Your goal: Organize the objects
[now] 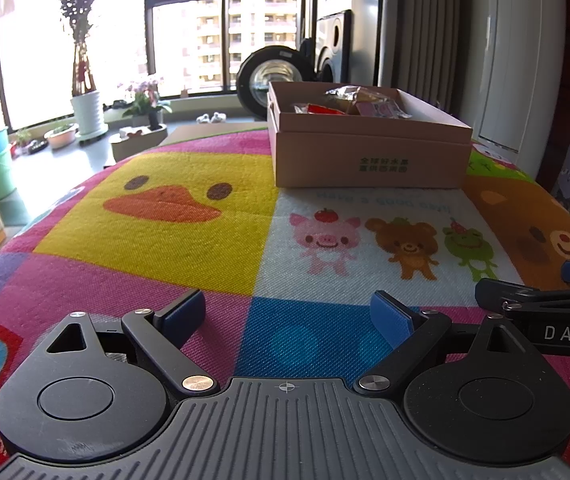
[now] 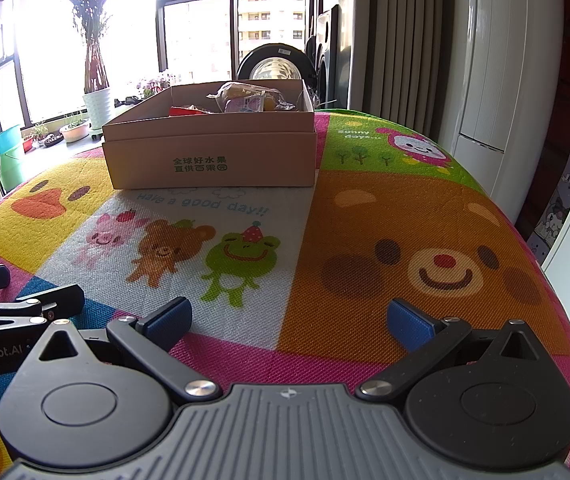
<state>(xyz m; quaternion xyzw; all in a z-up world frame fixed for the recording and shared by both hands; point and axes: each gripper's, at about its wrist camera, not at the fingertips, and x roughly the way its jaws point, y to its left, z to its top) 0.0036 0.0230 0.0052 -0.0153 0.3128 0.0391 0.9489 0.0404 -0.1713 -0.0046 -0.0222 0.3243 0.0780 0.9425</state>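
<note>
A tan cardboard box (image 1: 369, 156) with green print stands at the far side of the cartoon-print tablecloth (image 1: 157, 240). Several wrapped snack packets (image 1: 365, 102) lie inside it. The right wrist view shows the same box (image 2: 213, 156) and packets (image 2: 245, 100). My left gripper (image 1: 289, 314) hovers low over the cloth near its front, open, with nothing between its blue pads. My right gripper (image 2: 289, 316) is open too, empty, over the orange bear print. Each gripper's tip shows at the edge of the other's view: the right gripper (image 1: 541, 292) and the left gripper (image 2: 25, 292).
Potted plants (image 1: 85, 92) and a window (image 1: 221, 28) lie beyond the table's far left. A round black appliance (image 1: 273, 76) stands behind the box. A white cabinet (image 2: 501, 72) and grey curtain (image 2: 401, 40) are at the right. The table edge curves down at the right (image 2: 565, 280).
</note>
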